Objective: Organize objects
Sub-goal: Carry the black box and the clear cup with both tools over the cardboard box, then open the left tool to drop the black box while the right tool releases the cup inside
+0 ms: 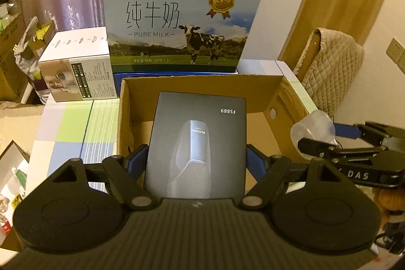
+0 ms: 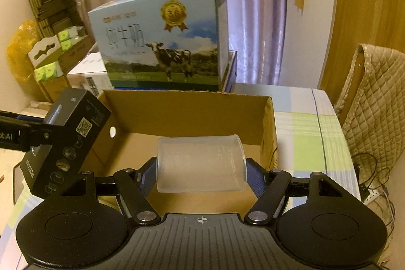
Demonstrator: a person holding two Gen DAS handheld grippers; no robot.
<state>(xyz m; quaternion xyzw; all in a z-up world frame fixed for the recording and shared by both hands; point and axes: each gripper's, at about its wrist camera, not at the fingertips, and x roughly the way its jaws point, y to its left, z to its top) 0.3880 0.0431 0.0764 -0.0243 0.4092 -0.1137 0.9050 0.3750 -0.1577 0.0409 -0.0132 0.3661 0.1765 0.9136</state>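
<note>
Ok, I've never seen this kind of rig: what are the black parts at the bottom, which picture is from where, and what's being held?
Each picture comes from a camera on a hand-held two-finger gripper, looking along its fingers. The left gripper is clamped on a black rectangular product box. The right gripper is clamped on a frosted clear plastic cup, lying sideways. Both hover over an open brown cardboard box on a checked tablecloth. Behind stand a blue milk carton with a cow and a white box.
</note>
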